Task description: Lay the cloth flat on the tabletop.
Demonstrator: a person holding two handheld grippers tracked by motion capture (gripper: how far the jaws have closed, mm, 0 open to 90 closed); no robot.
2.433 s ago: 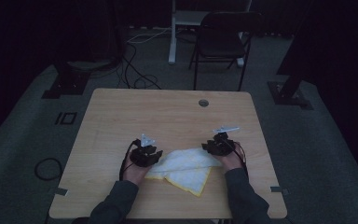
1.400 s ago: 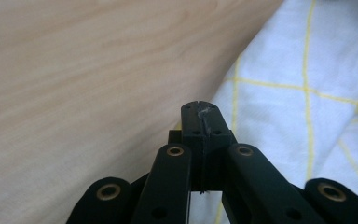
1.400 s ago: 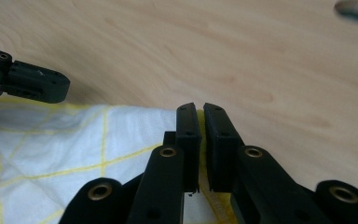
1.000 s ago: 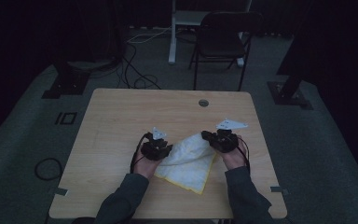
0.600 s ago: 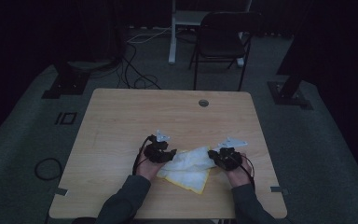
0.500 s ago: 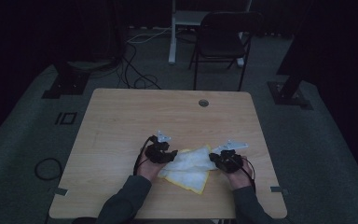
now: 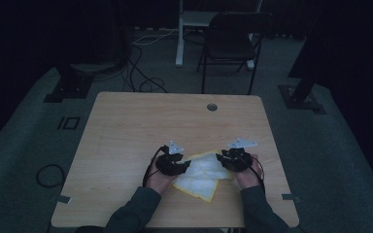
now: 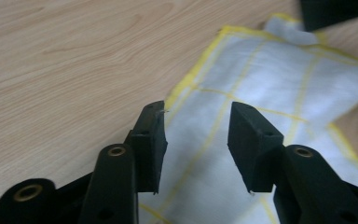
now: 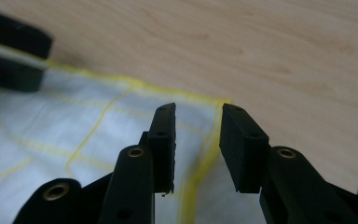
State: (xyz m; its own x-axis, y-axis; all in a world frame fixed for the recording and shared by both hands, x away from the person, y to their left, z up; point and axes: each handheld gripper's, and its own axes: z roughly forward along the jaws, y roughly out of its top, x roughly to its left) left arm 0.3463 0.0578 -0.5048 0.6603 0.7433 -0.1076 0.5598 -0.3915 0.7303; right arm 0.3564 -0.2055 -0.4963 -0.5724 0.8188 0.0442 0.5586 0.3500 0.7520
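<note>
A white cloth [image 7: 201,175] with yellow grid lines and a yellow hem lies folded on the wooden table [image 7: 126,126], near its front edge. My left gripper [image 7: 183,167] sits at the cloth's left side. Its jaws have just been closing a little but stand apart over the cloth [image 8: 279,79], with nothing pinched between them [image 8: 196,140]. My right gripper [image 7: 222,159] rests low at the cloth's right side. Its jaws have just been opening, and the yellow hem [image 9: 200,163] runs under the gap [image 9: 197,144] without being pressed. Each gripper view shows the other gripper's black jaw across the cloth.
A round cable hole [image 7: 212,107] sits near the table's far edge. Beyond the table stand a dark chair [image 7: 233,43] and a white desk leg [image 7: 179,34]. Cables [image 7: 141,73] lie on the grey floor, and stand bases flank the table.
Both hands came toward the table's near edge. The right gripper sank to the table with the cloth's corner, folding the cloth over, and its jaws have parted from it.
</note>
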